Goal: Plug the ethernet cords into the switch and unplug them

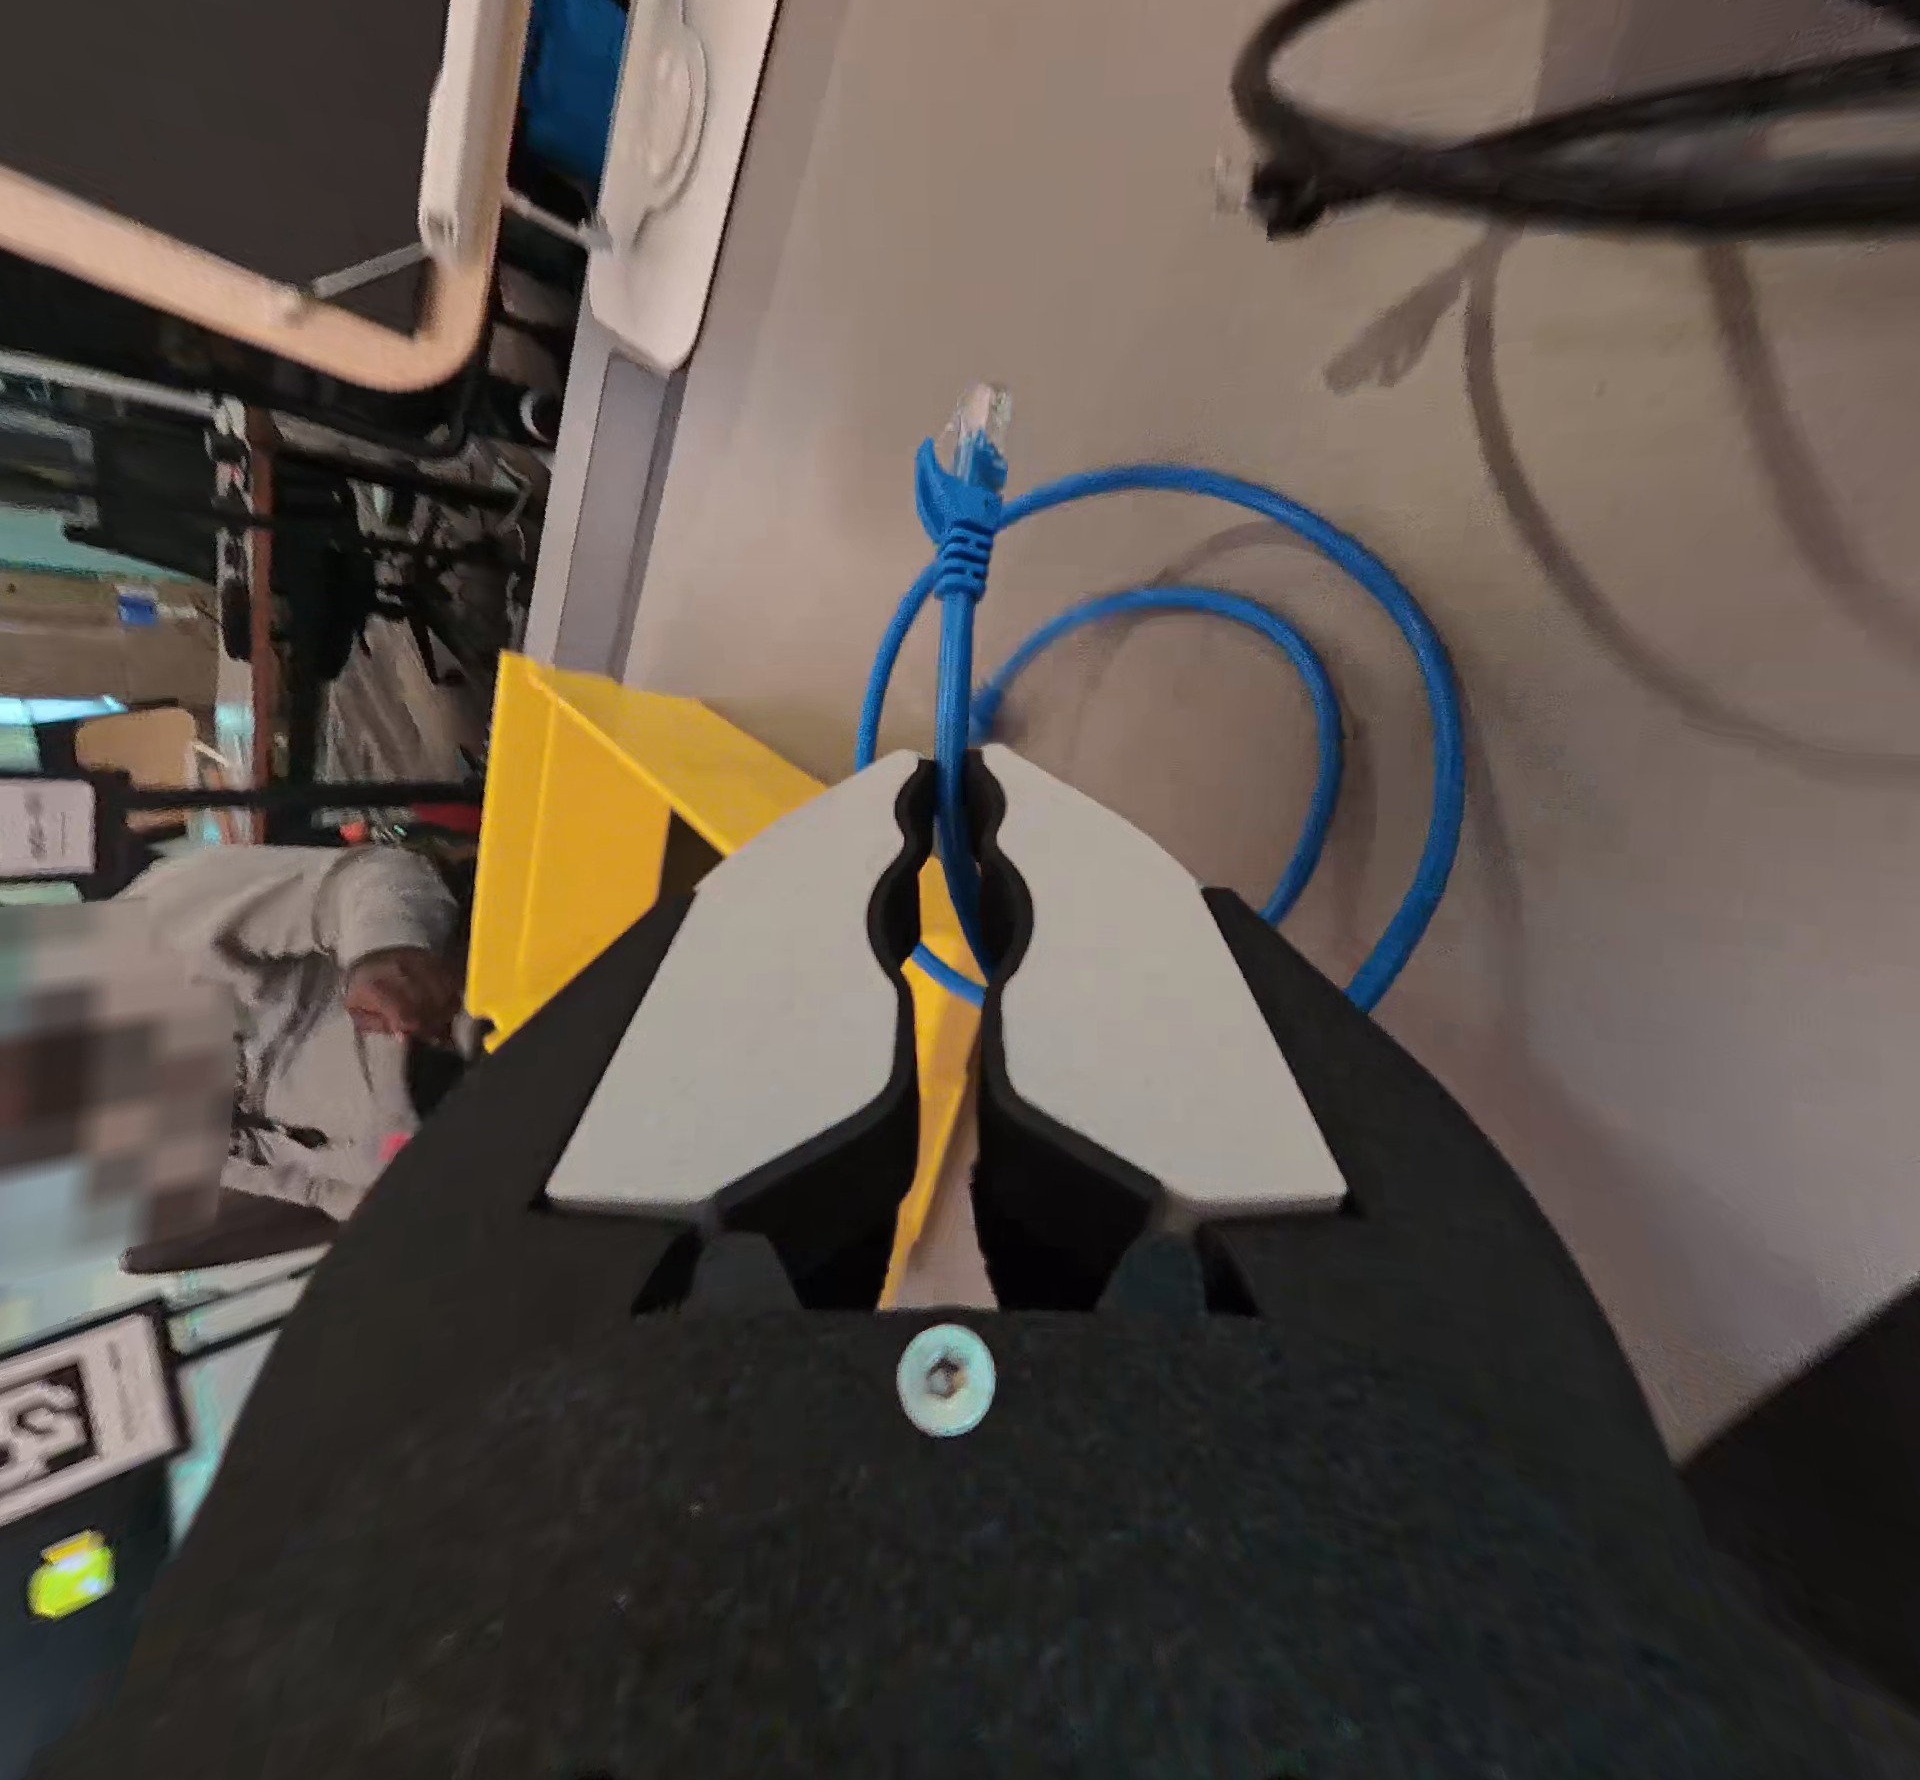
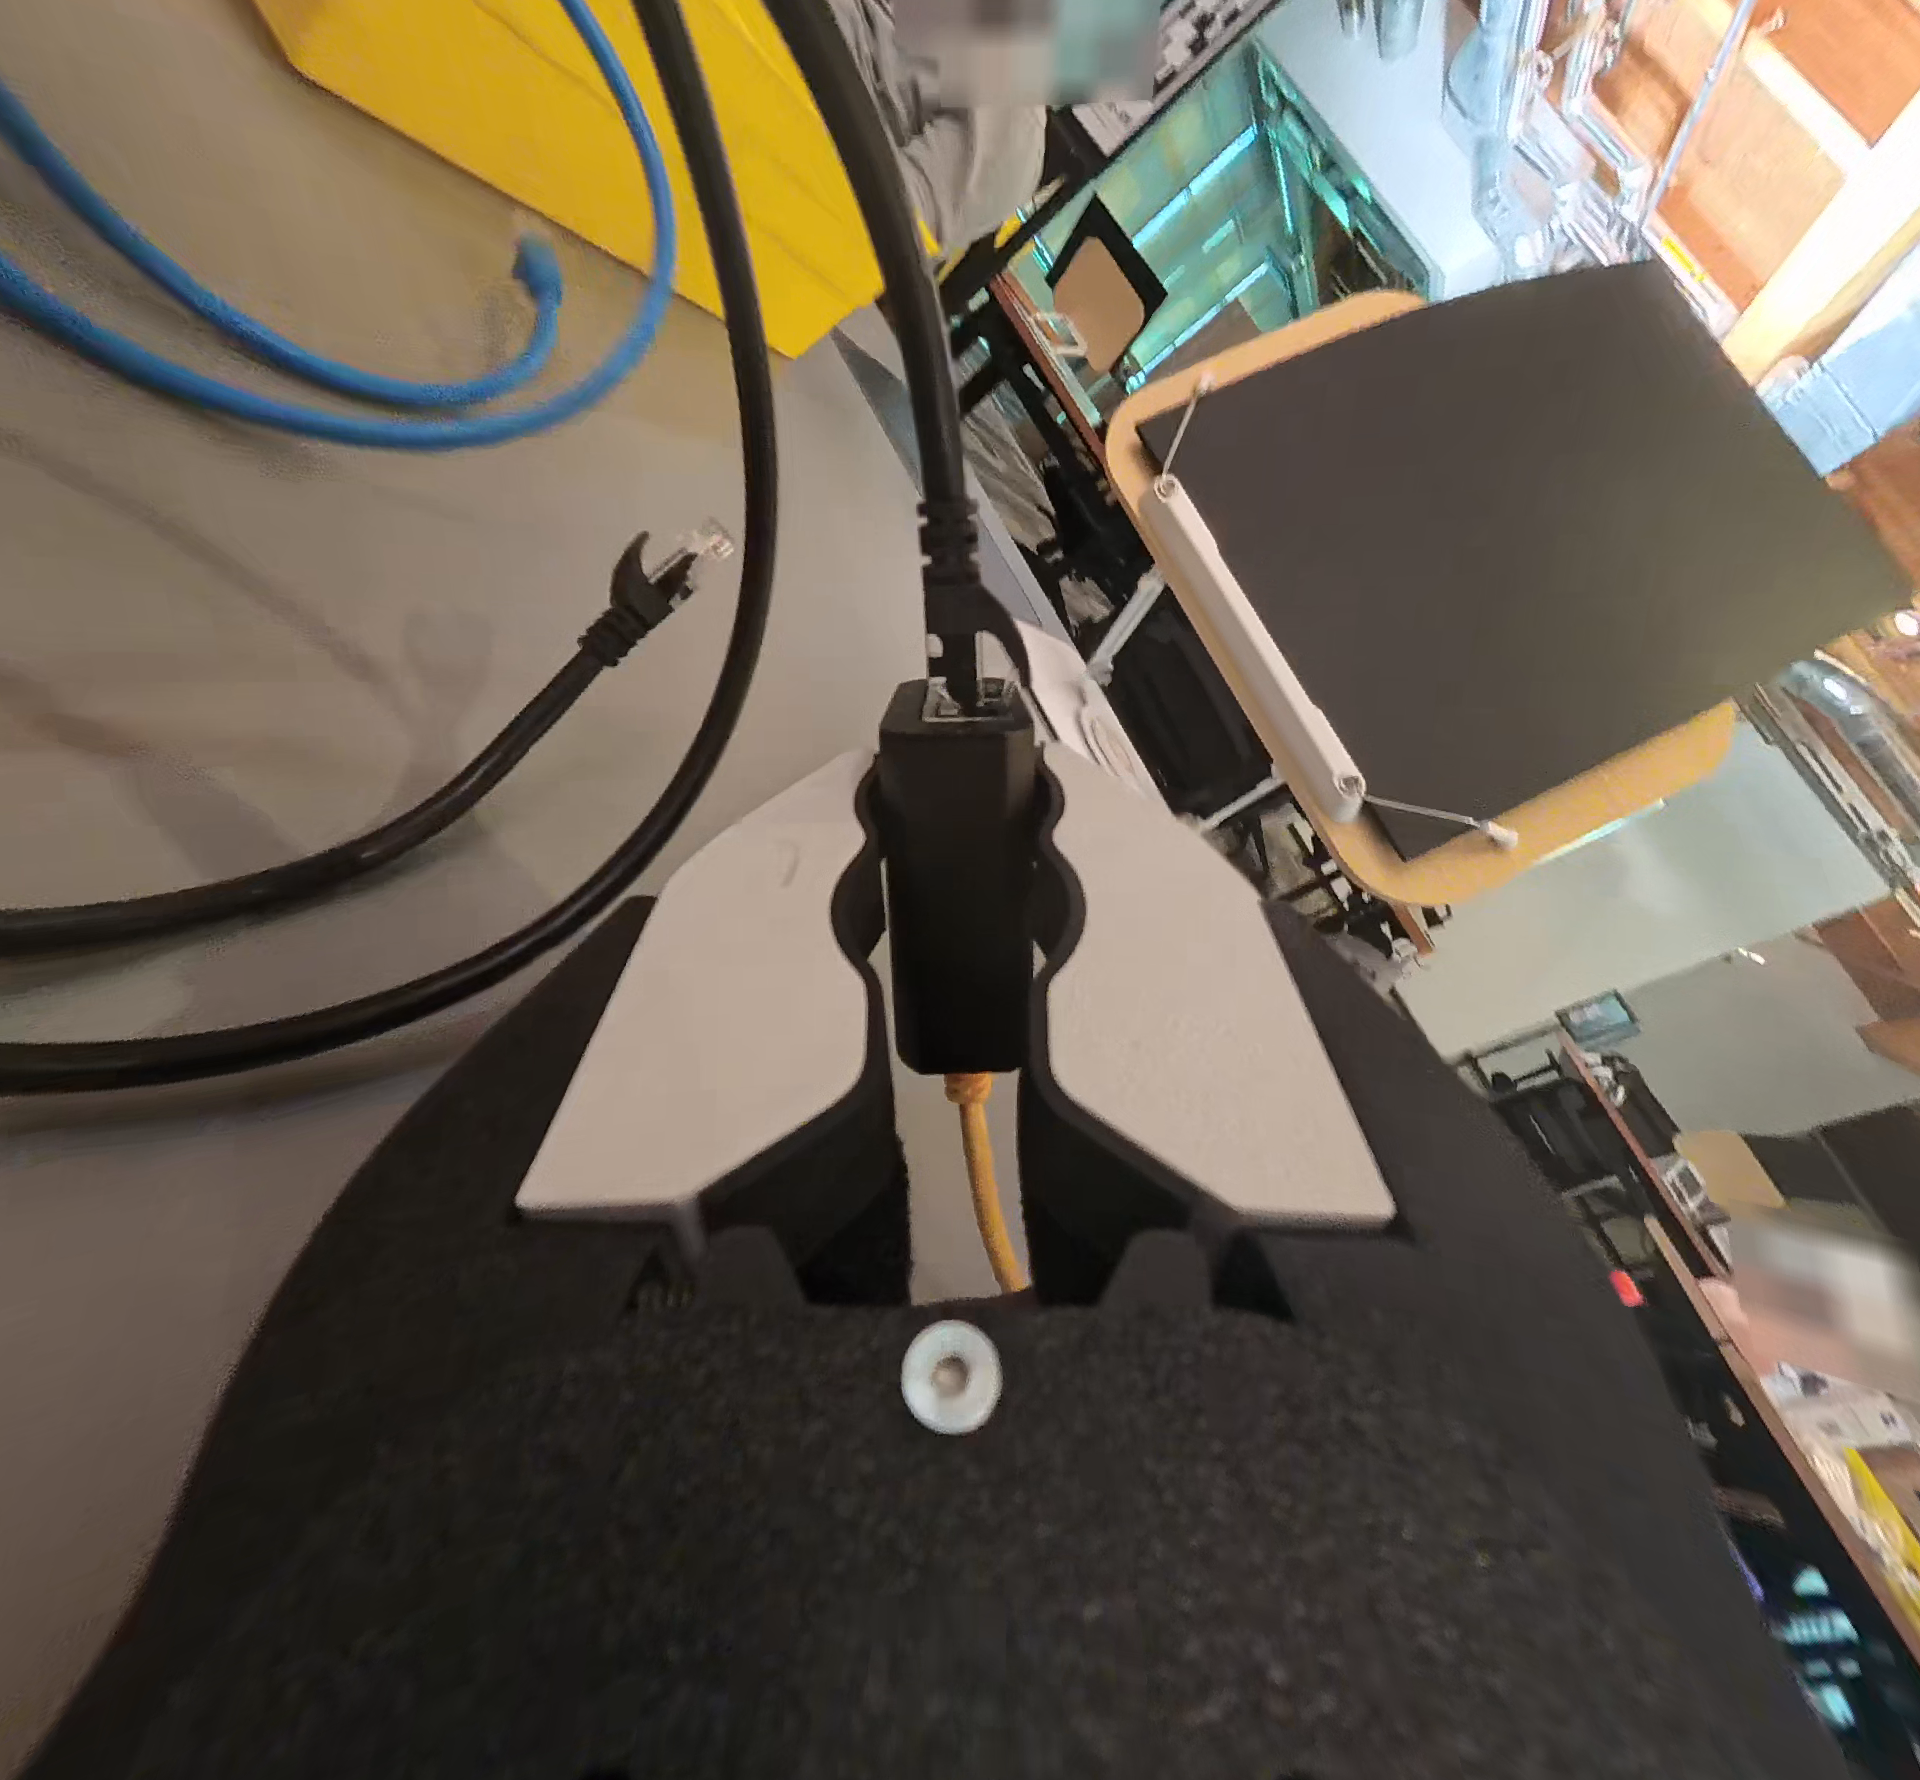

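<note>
The right gripper (image 2: 956, 795) is pinched on the switch (image 2: 956, 889), a small black block held lengthwise between the fingers. Its long axis runs along the fingers, port face forward and away from the camera. A yellow cord (image 2: 987, 1180) leaves its rear end and passes back between the fingers. One black ethernet cord (image 2: 940, 442) is seated in the forward port, its boot rising straight out along the same axis. This grip appears chosen to steady the block and keep the port face clear for insertion.

The left gripper (image 1: 951, 774) is pressed together on the blue ethernet cord (image 1: 956, 681), clamping the cable a short way behind the boot. The blue plug (image 1: 971, 442) stands beyond the fingertips, clear tip forward, its long axis in line with the fingers. Holding behind the boot leaves the plug free, so it can probably enter a port without the fingers fouling the switch.

Farther off, the rest of the blue cord lies coiled on the grey table (image 1: 1143, 172). A second black plug (image 2: 655, 587) lies loose on the table, unplugged, tip pointing up and right in the right wrist view. A yellow box (image 2: 499, 68) sits near the table edge. Beyond it, a person is partly visible.

Judgement: one cord is plugged in; the blue plug is not yet at the switch.
</note>
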Motion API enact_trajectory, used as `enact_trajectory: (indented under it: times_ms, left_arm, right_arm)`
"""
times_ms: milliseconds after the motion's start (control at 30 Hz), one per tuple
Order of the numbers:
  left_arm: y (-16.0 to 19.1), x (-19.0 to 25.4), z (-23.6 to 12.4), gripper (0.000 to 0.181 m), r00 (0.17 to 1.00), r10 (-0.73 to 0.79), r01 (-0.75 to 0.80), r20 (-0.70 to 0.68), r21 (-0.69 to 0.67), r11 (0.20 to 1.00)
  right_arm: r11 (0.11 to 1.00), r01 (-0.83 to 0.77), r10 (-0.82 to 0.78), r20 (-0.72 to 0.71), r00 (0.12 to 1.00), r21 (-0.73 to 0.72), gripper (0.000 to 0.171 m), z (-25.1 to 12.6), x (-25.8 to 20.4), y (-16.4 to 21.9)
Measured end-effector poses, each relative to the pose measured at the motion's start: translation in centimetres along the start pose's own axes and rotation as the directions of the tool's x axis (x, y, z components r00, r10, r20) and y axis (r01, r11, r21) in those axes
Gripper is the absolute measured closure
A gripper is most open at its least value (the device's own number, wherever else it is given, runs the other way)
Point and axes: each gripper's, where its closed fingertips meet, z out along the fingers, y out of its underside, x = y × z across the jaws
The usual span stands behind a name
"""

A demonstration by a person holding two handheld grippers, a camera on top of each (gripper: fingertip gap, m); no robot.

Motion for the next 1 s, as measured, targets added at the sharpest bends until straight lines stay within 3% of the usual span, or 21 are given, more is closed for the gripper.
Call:
enact_trajectory:
  times_ms: [200, 433, 833, 1000]
  left_arm:
    - [-5.9, 2.0, 2.2, 0.176, 0.971, 0.235, -0.238, 0.041, 0.09, 0.967]
    - [-8.1, 4.6, 3.3, 0.176, 0.934, 0.352, -0.358, 0.064, 0.169, 0.918]
    - [-8.4, 5.2, 3.7, 0.176, 0.934, 0.35, -0.357, 0.067, 0.166, 0.919]
    - [-9.5, 6.3, 3.2, 0.176, 0.976, 0.145, -0.088, -0.159, 0.319, 0.944]
  right_arm:
    - [0.99, 0.14, -0.14, -0.024, 0.99, 0.0, 0.147, 0.0, -1.1, -1.0]
    - [0.964, 0.265, -0.264, -0.046, 0.963, 0.009, 0.147, 0.0, -2.0, -2.0]
    - [0.962, 0.272, -0.272, -0.029, 0.962, 0.007, 0.147, 0.1, -2.4, -1.9]
    - [0.974, 0.227, -0.226, -0.016, 0.974, 0.03, 0.147, -0.1, -2.3, -2.0]
